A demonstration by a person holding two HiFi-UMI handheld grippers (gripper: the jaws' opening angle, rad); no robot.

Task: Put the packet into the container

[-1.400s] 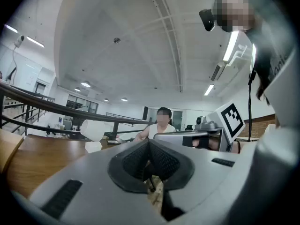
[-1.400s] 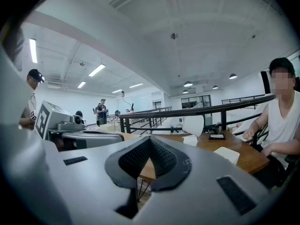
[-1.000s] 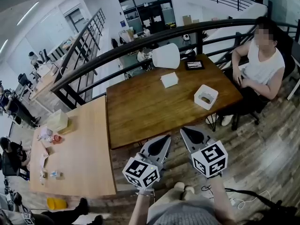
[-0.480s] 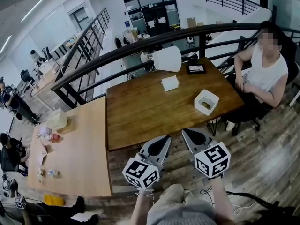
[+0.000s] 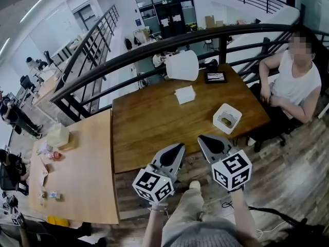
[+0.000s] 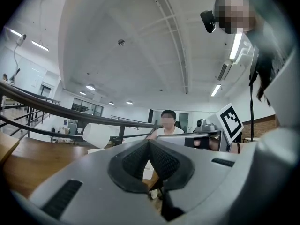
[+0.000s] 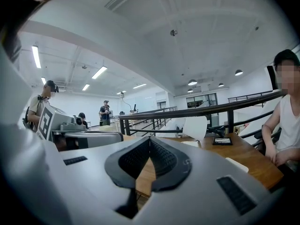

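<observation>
A white square container (image 5: pixel 226 118) with something brown inside stands near the right end of the dark wooden table (image 5: pixel 149 133). A flat white packet (image 5: pixel 185 94) lies farther back, toward the middle. Both grippers hover side by side at the table's near edge, well short of packet and container. My left gripper (image 5: pixel 178 148) is shut and holds nothing, its pads meeting (image 6: pixel 149 142). My right gripper (image 5: pixel 204 139) is likewise shut and holds nothing (image 7: pixel 150 139). The right gripper view shows the packet (image 7: pixel 191 144) and the container's rim (image 7: pixel 241 164) ahead.
A white cylinder (image 5: pixel 182 65) lies on its side and a black framed tablet (image 5: pixel 215 77) sits at the table's far edge, before a dark railing (image 5: pixel 128 55). A person (image 5: pixel 295 81) sits at the right end. A lighter table (image 5: pixel 77 163) with small items adjoins left.
Both grippers have moved forward together toward the dark table, their tips now at its near edge. The jaws stayed shut. Packet and container have not moved.
</observation>
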